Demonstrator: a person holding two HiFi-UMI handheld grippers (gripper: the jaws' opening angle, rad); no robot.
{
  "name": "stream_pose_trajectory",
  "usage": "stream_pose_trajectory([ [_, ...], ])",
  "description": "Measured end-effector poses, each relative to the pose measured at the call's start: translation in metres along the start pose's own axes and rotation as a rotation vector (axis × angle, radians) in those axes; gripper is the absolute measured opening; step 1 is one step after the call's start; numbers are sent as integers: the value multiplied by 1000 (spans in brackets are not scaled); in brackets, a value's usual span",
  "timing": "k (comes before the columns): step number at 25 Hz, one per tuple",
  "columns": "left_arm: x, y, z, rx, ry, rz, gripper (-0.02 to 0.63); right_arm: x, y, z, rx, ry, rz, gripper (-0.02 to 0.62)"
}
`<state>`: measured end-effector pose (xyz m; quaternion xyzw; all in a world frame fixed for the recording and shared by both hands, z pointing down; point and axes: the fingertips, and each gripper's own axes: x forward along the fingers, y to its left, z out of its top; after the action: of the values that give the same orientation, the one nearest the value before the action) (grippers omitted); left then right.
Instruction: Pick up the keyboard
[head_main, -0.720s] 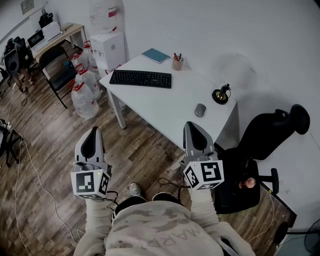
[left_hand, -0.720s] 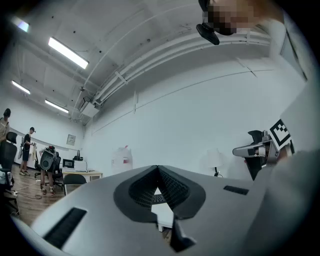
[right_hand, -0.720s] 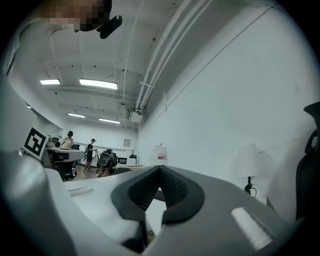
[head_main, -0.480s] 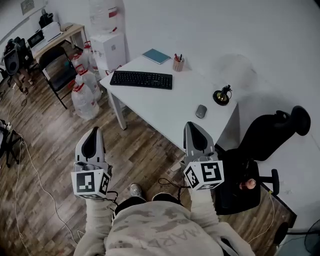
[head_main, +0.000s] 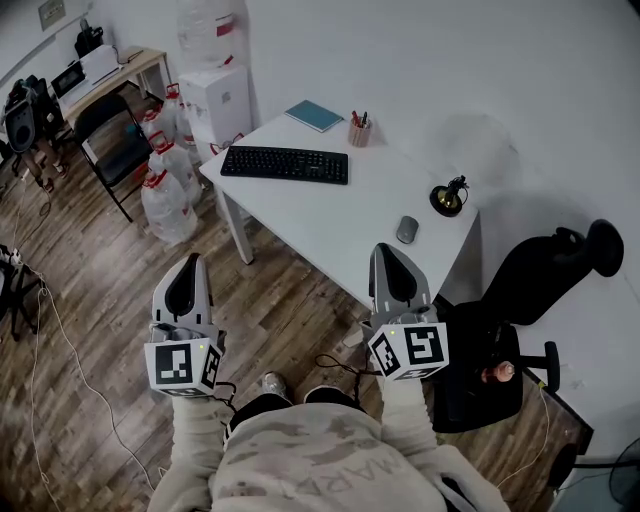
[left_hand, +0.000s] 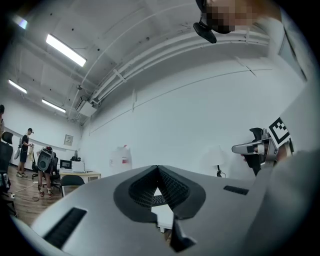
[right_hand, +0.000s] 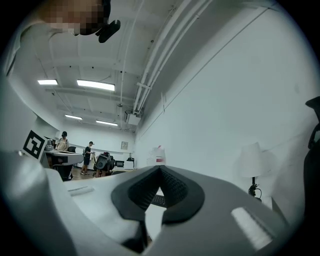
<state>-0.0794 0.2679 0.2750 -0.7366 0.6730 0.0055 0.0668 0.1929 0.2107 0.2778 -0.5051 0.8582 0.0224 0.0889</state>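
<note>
Barely anything moves since before; we keep our left claw (head_main: 187, 264) and right claw (head_main: 391, 252) pressed together, empty. Well ahead, the long, black keyboard (head_main: 285, 165) lies flat near the white desk's (head_main: 330, 215) far left end.

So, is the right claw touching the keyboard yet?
Apart. Head view: right claw by the table edge, bare top between it and the keyboard.

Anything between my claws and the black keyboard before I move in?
Nothing visible does. Wooden floor and bare white table separate the black rectangular keyboard from the left claw and right claw. The grey oval mouse sits ahead of the right claw, off that line.
</note>
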Motion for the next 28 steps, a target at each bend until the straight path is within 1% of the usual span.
stream_pose_trajectory([
  [4, 12, 15, -6, -6, 0, 1, 5, 14, 5, -4, -11, 5, -4, 9],
  [7, 21, 26, -7, -8, -16, -11, 5, 26, 9, -7, -19, 8, -9, 9],
  [10, 30, 37, -9, -9, -15, -21, 5, 35, 14, -9, -22, 10, -20, 9],
  [19, 57, 68, -18, -10, -15, -69, 5, 68, 31, -17, -22, 8, -44, 9],
  [23, 63, 83, -21, -12, -18, -84, 5, 75, 40, -19, -13, -1, -58, 9],
  [28, 70, 95, -24, -19, -20, -97, 5, 80, 44, -24, -28, 11, -78, 9],
])
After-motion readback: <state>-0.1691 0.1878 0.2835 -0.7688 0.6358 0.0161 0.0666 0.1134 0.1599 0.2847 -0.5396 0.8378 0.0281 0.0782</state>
